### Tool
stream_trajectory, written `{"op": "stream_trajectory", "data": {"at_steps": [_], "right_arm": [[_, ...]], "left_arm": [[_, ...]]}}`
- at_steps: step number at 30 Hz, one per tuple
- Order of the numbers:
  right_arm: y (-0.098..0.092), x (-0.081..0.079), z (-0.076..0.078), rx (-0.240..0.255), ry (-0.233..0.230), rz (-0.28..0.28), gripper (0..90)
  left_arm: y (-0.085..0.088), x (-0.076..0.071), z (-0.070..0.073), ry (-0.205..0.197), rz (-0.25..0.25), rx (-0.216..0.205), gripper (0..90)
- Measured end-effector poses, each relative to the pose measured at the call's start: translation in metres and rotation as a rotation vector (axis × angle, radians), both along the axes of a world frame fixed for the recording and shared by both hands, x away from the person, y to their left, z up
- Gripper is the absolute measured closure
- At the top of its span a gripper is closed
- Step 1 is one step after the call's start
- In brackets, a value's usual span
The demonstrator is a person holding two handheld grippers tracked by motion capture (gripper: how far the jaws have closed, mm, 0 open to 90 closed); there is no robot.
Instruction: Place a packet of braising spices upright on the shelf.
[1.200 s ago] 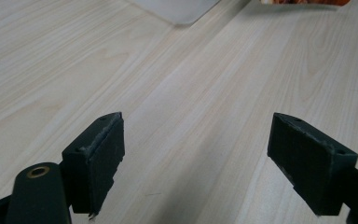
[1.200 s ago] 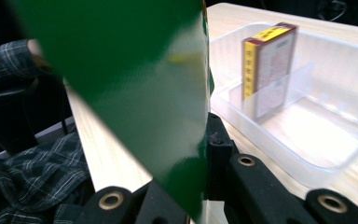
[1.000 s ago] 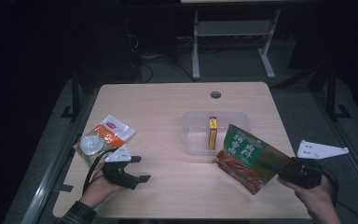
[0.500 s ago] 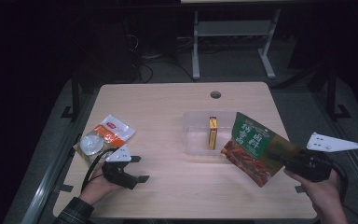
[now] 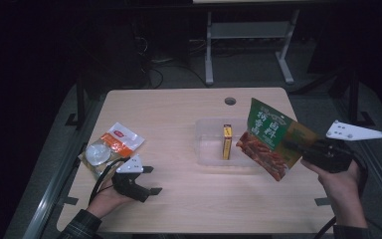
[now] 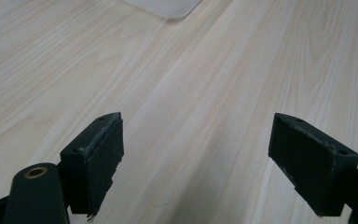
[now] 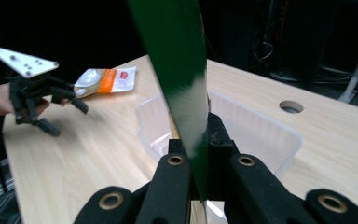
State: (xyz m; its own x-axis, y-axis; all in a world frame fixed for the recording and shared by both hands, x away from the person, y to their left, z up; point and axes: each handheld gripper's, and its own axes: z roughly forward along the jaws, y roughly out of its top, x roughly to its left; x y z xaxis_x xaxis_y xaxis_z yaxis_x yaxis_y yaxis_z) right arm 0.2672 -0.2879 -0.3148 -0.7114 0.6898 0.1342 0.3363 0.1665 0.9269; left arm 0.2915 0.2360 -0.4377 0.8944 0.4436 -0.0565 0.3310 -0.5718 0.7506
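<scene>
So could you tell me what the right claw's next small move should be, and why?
Probably carry the green bag left over the clear bin and lower it. The right claw grips it off the table beside the bin, which holds one yellow box.

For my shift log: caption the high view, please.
Right gripper holds a green snack bag beside the clear bin; left gripper rests open.

black jaws, grey plate, plaid sleeve

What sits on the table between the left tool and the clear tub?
Nothing: in the high view, bare tabletop runs from the open left tool to the clear tub. The orange packet lies off to the side.
</scene>
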Motion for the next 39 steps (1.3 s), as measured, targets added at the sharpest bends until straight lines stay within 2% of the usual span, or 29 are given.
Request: {"op": "stream_trajectory", "data": {"at_steps": [12,18,22,28,33,39], "right_arm": [[0.011,0.034,0.006,0.008,-0.011,-0.037,89.4],[0.015,0.049,0.003,-0.010,-0.012,-0.062,89.4],[0.016,0.059,0.000,-0.003,-0.013,-0.082,89.5],[0.025,0.074,-0.006,0.007,-0.005,-0.074,89.4],[0.032,0.083,-0.008,0.003,-0.012,-0.069,89.5],[0.031,0.087,-0.007,0.000,-0.018,-0.078,89.4]], "left_arm": [[-0.005,-0.001,-0.002,0.024,-0.012,-0.006,17.4],[-0.005,0.000,-0.002,0.029,-0.012,-0.017,16.9],[-0.005,0.001,-0.002,0.029,-0.014,-0.014,16.9],[-0.007,0.002,-0.002,0.024,-0.016,-0.018,16.9],[-0.006,0.001,-0.002,0.021,-0.010,-0.017,16.9],[-0.003,-0.005,-0.002,0.020,0.003,-0.019,16.9]]}}
